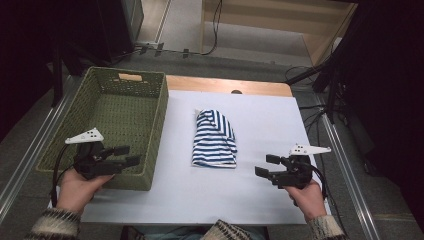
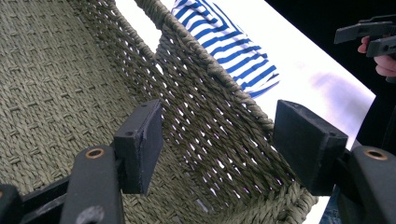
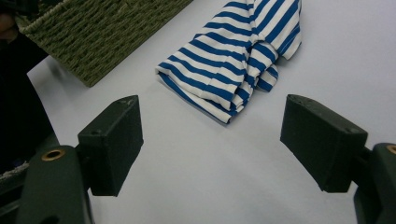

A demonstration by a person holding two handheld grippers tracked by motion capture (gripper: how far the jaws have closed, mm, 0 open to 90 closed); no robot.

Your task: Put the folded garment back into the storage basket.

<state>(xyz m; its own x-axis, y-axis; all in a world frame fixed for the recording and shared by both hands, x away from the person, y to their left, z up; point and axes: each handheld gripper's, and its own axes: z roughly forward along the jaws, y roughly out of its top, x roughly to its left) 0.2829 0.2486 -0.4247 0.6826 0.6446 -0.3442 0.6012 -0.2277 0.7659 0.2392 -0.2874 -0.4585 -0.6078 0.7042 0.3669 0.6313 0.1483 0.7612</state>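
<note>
Folded striped cloth (image 1: 214, 140) beside woven basket (image 1: 150, 125).

You have a white sheet (image 1: 280, 130) covering the desk, and a strip of bare wooden desktop (image 1: 225, 85) shows along its far edge with a small dark round spot (image 1: 236, 92) set in it. Past that far edge you can see black cables (image 1: 210, 30) trailing over the grey floor (image 1: 210, 62) near a light wooden frame (image 1: 320, 45). Metal rails (image 1: 350, 170) run along the desk's left and right edges.
</note>
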